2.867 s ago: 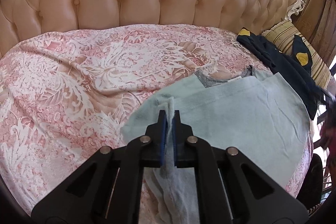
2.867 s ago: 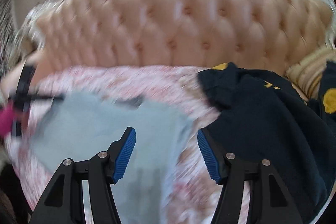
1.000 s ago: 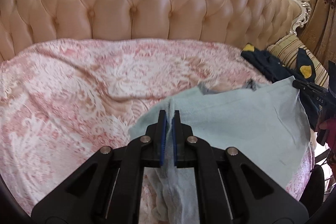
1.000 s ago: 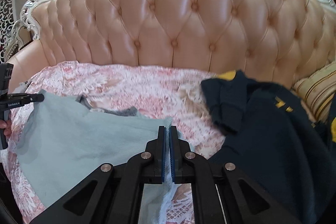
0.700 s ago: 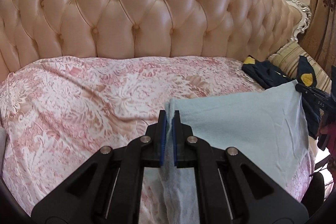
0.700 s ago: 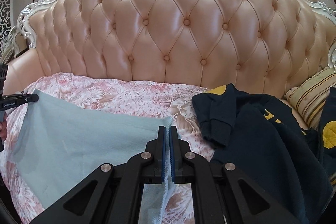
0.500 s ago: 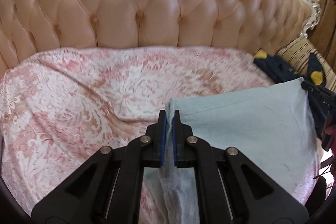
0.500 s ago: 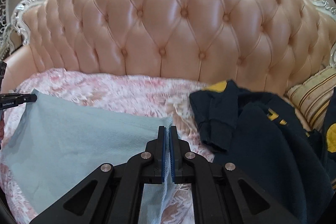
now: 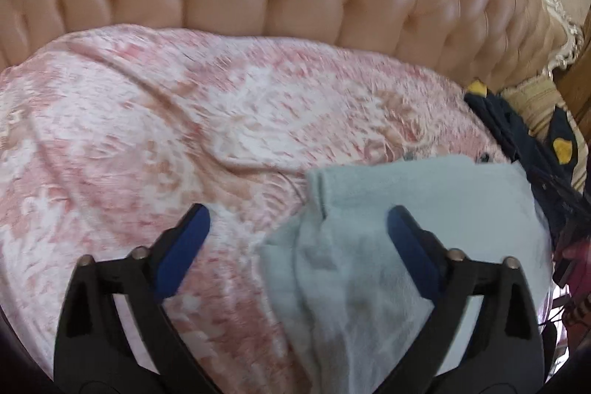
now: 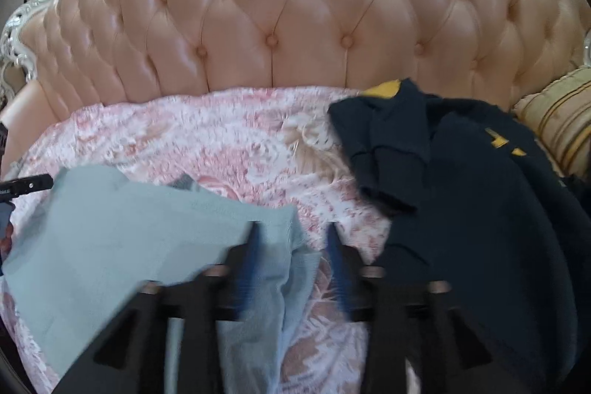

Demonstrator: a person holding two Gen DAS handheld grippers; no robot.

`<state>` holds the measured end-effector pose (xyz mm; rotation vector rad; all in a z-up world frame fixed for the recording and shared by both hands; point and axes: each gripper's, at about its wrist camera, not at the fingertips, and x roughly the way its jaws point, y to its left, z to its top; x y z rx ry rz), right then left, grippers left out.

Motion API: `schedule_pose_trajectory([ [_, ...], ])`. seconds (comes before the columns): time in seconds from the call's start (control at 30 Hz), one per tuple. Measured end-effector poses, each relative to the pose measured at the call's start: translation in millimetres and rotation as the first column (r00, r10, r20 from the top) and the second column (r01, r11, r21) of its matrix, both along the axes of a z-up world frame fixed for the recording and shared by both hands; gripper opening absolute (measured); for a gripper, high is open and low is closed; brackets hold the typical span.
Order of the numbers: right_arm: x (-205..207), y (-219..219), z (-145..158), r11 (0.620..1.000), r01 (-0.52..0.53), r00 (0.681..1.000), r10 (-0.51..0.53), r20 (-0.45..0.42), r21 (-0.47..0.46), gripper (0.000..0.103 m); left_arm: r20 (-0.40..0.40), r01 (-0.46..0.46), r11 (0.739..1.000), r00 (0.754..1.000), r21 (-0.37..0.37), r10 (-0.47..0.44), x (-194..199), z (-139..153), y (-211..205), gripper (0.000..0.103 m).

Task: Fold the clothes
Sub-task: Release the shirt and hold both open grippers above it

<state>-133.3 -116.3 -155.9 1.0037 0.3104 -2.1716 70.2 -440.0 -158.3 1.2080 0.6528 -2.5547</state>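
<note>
A pale blue-green garment [image 9: 417, 228] lies folded over on the pink floral bedspread [image 9: 166, 120]. My left gripper [image 9: 297, 231] is open, with the garment's left corner lying loose between its blue pads. In the right wrist view the same garment [image 10: 122, 239] spreads to the left. My right gripper [image 10: 293, 246] is open and blurred, with the garment's right corner lying loose between its fingers.
A dark navy garment with yellow patches [image 10: 461, 180] lies on the right of the bed, also seen in the left wrist view [image 9: 517, 135]. A striped cushion [image 10: 557, 113] sits at the far right. A tufted peach headboard [image 10: 295, 17] stands behind.
Both grippers have opened and let go of the pale garment's corners. The garment has dropped onto the bed, folded over itself.
</note>
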Motion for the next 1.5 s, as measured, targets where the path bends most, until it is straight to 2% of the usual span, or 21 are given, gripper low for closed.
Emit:
schedule_pose_trajectory([
  [0.13,23.0,8.0,30.2,0.998,-0.033,0.999,0.031,-0.037,-0.057,0.058,-0.073,-0.010,1.000,0.997,-0.003,0.010,18.5,30.1,11.9,0.098],
  [0.23,52.9,-3.9,46.3,0.989,-0.125,0.991,0.122,-0.050,-0.079,0.059,-0.128,-0.018,1.000,0.992,-0.005,0.017,32.3,52.6,20.9,0.098],
  [0.27,62.2,-10.8,48.4,0.985,-0.154,0.987,0.150,-0.057,-0.072,0.059,-0.127,0.005,1.000,0.992,-0.008,-0.006,29.8,56.3,29.1,0.098],
  [0.4,99.4,-43.7,41.7,0.971,-0.239,0.969,0.237,-0.065,-0.027,0.060,-0.045,0.121,0.992,0.991,-0.034,-0.123,8.6,46.3,82.7,0.098],
  [0.57,134.5,-64.3,4.7,0.958,-0.281,0.959,0.282,-0.012,0.061,0.060,0.084,0.130,0.989,0.989,-0.067,-0.124,14.5,3.9,109.1,0.098],
  [0.67,145.9,-58.3,-16.0,0.951,-0.287,0.958,0.288,0.010,0.114,0.060,0.110,0.110,0.990,0.989,-0.089,-0.100,32.8,-13.2,108.2,0.098],
  [0.73,148.1,-50.2,-22.3,0.955,-0.283,0.959,0.283,0.005,0.089,0.062,0.097,0.110,0.989,0.990,-0.100,-0.101,45.1,-17.4,107.9,0.098],
  [0.87,153.3,-35.1,-10.8,0.960,-0.273,0.962,0.274,-0.004,0.058,0.064,0.091,0.123,0.984,0.990,-0.126,-0.112,60.7,-20.7,111.8,0.098],
  [0.97,157.1,-23.8,-2.2,0.963,-0.266,0.964,0.267,-0.010,0.035,0.064,0.068,0.097,0.985,0.994,-0.143,-0.088,68.9,-5.8,117.0,0.098],
  [1.07,161.0,-12.4,6.4,0.966,-0.259,0.966,0.259,-0.016,0.012,0.066,0.018,0.076,0.988,0.997,-0.136,-0.074,84.3,5.8,118.7,0.098],
  [1.2,166.5,13.3,-0.7,0.978,-0.204,0.977,0.206,-0.051,0.045,0.072,0.048,0.037,0.992,0.998,-0.122,-0.031,94.7,-12.6,111.3,0.098],
  [1.27,163.0,29.0,-12.2,0.983,-0.176,0.983,0.178,-0.036,0.046,0.072,0.064,0.010,0.997,0.998,-0.080,-0.005,101.4,-28.1,101.9,0.098],
  [1.37,156.6,47.7,-25.1,0.987,-0.161,0.987,0.161,-0.001,0.015,0.072,0.034,-0.028,1.000,0.999,-0.008,0.028,112.7,-37.4,92.4,0.103],
  [1.43,156.8,53.6,-23.7,0.985,-0.171,0.985,0.171,0.000,-0.015,0.072,0.042,-0.036,0.999,0.998,-0.019,0.037,112.9,-33.7,93.0,0.103],
  [1.5,155.5,56.5,-16.2,0.987,-0.161,0.987,0.161,0.007,-0.028,0.072,0.027,-0.041,0.997,0.999,-0.068,0.043,111.9,-18.3,98.6,0.103],
])
